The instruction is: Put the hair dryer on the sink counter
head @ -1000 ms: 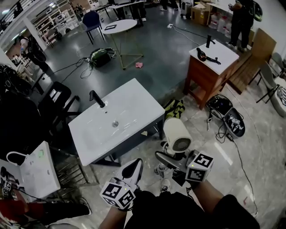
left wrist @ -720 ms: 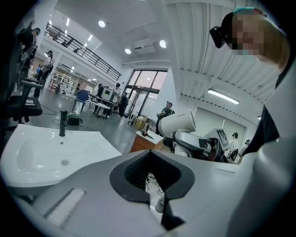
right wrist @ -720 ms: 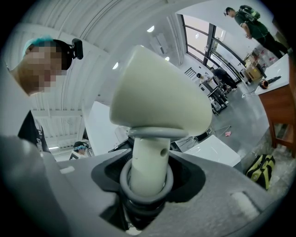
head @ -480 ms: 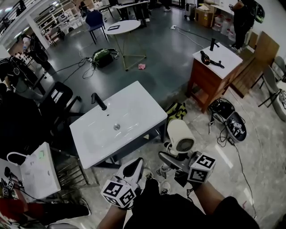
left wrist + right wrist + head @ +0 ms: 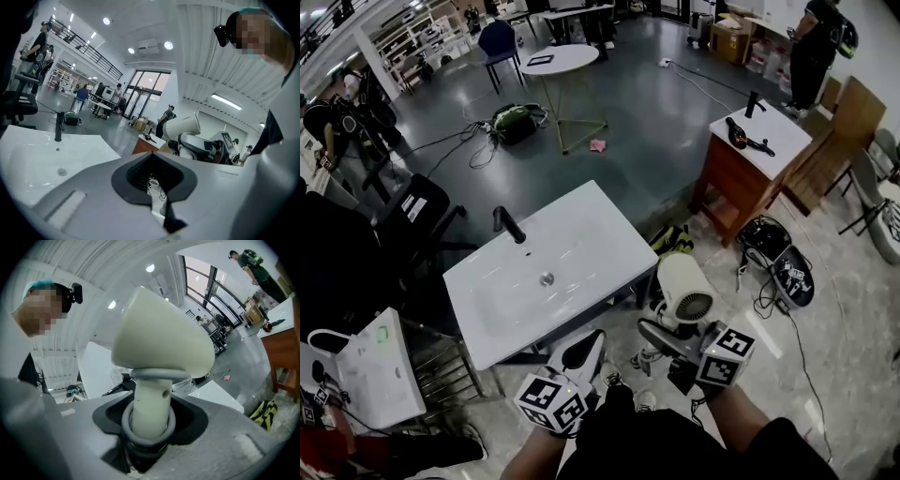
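The cream hair dryer (image 5: pixel 684 289) hangs over the floor just right of the sink counter's near right corner, with its grille turned toward me. My right gripper (image 5: pixel 662 337) is shut on its handle; in the right gripper view the handle (image 5: pixel 149 420) stands up between the jaws under the hair dryer's head (image 5: pixel 164 338). The white sink counter (image 5: pixel 581 225) with a black faucet (image 5: pixel 507 225) stands ahead on the left. My left gripper (image 5: pixel 579 354) is low in front of the counter's near edge, shut and empty (image 5: pixel 153 180). From it the hair dryer (image 5: pixel 183 127) shows at the right.
A wooden cabinet (image 5: pixel 733 183) with a white top carrying a black hair dryer (image 5: pixel 737 133) stands at the right. A yellow-black bag (image 5: pixel 672 239) and black gear with cables (image 5: pixel 778 258) lie on the floor. A white case (image 5: pixel 380 370) sits left; a round table (image 5: pixel 551 58) is far back.
The whole view has drifted as the person steps; the sink counter sits a little lower and nearer. The right gripper still holds the hair dryer, shifted slightly right. The left gripper stays shut.
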Demonstrator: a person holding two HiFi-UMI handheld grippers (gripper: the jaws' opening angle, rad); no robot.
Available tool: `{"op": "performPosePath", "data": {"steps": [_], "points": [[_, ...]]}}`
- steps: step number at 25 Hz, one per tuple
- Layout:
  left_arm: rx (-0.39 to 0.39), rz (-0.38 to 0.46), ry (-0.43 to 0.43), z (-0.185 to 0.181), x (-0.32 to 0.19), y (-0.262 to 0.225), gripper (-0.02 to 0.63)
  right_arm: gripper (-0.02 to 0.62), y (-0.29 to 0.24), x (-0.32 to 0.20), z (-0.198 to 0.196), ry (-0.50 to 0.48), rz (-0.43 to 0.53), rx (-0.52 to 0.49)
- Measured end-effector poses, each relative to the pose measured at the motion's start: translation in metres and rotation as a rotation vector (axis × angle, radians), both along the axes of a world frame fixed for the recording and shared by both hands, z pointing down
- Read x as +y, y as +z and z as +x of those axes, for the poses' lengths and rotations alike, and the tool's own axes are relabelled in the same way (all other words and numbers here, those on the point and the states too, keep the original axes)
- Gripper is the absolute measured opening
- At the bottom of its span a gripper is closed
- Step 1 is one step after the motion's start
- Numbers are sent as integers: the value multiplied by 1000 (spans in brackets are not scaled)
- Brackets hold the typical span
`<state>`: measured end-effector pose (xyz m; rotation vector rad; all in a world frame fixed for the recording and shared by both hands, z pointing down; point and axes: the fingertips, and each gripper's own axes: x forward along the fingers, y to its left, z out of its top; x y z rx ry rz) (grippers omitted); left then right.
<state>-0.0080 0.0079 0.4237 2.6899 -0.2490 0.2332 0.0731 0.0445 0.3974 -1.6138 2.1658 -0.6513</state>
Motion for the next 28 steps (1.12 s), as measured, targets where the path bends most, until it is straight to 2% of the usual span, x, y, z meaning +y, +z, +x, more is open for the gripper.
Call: {"op": "performPosePath", "data": {"steps": [16, 28], "points": [[-8, -54, -24, 7, -92, 23, 3, 215, 17, -94, 15, -5, -38, -21], [-16, -55, -46, -2, -157, 26, 3, 215, 10, -169, 10, -32, -23, -2]]}}
